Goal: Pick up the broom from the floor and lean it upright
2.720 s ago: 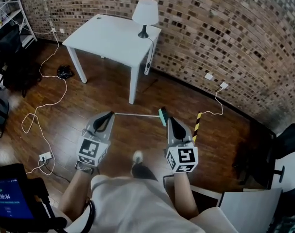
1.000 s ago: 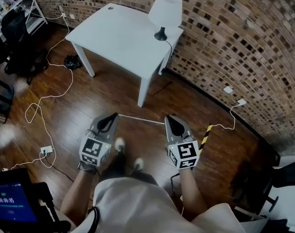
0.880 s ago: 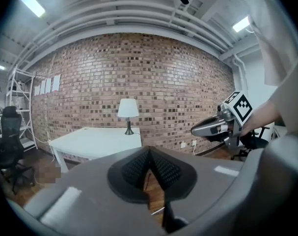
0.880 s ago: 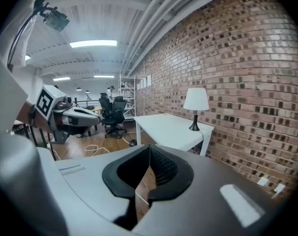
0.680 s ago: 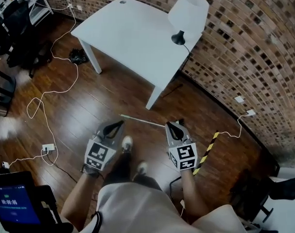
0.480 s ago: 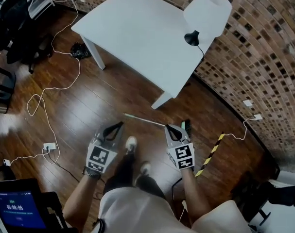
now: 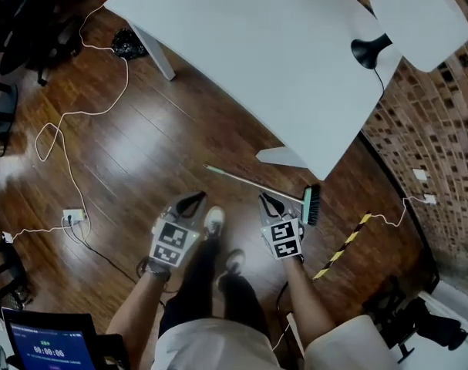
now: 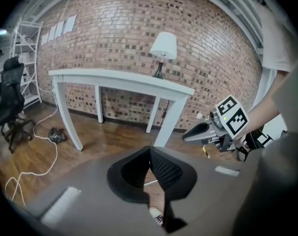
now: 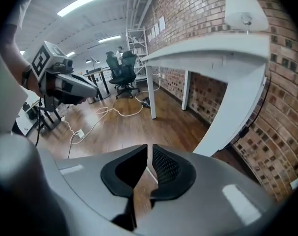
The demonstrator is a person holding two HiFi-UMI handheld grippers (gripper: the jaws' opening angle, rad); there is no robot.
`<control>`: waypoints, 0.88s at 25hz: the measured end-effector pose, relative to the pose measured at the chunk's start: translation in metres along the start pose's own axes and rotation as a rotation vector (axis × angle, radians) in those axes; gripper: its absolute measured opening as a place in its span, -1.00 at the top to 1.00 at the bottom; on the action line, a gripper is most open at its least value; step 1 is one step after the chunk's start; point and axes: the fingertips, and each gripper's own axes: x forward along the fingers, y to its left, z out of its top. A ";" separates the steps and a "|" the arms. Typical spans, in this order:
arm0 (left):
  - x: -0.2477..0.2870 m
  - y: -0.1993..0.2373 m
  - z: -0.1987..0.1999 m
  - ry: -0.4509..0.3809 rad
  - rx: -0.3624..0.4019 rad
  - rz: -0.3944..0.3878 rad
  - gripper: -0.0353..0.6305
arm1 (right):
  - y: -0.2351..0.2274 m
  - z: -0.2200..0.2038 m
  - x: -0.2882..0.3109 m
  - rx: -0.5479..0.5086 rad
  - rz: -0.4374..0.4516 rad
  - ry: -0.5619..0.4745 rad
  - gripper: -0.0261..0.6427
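Right fingers [image 7: 266, 201]: parted by only a narrow slit, having just been opening. I hold nothing in them.
Through that slit: the right gripper view shows a thin pale line on the floor [image 7: 141, 153]. I cannot tell for sure that it is the broom's handle.
Left fingers [image 7: 196, 199]: tips pressed together and empty. In the left gripper view, floor and a shoe [image 8: 156, 214] show beneath them.
Aim: in the head view, my left fingers point toward 1 o'clock and my right toward 11 o'clock.
Broom [image 7: 249, 182]: it lies flat on the floor, ungripped. Its pale handle runs from 10 o'clock down to 4 o'clock.
Broom and right fingers: the handle passes just beyond my tips at 12 o'clock. I cannot tell whether they touch it. The dark head with its green edge [image 7: 311, 205] lies just beside them at 3 o'clock.
Broom and left fingers: the handle's free end sits near, at 12 to 1 o'clock, and apart from my tips.
Bench [image 7: 257, 45]: white, beyond the broom at 12 o'clock. One leg [image 7: 284, 157] stands just behind the handle.
Lamp [image 7: 419, 10]: on the bench at 2 o'clock, with a white shade and a black base.
Striped strip [image 7: 343, 245]: yellow and black, on the floor at 4 o'clock of my right fingers.
White cable [image 7: 64, 122]: looped over the floor at 9 to 10 o'clock, well apart from the broom.
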 end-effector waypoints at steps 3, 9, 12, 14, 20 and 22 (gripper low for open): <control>0.020 0.004 -0.034 0.052 -0.053 -0.014 0.90 | -0.003 -0.030 0.036 -0.017 0.032 0.083 0.79; 0.073 0.018 -0.086 0.041 -0.090 -0.027 0.89 | -0.021 -0.081 0.119 -0.053 0.032 0.121 0.79; 0.099 0.030 -0.119 0.041 -0.107 -0.021 0.89 | -0.021 -0.108 0.170 -0.074 0.042 0.136 0.79; 0.116 0.037 -0.138 0.036 -0.117 -0.014 0.89 | -0.021 -0.127 0.202 -0.092 0.056 0.167 0.79; 0.157 0.048 -0.186 0.024 -0.145 0.008 0.81 | -0.025 -0.181 0.276 -0.199 0.073 0.215 0.79; 0.165 0.051 -0.198 0.013 -0.135 0.017 0.81 | -0.026 -0.199 0.298 -0.227 0.070 0.224 0.79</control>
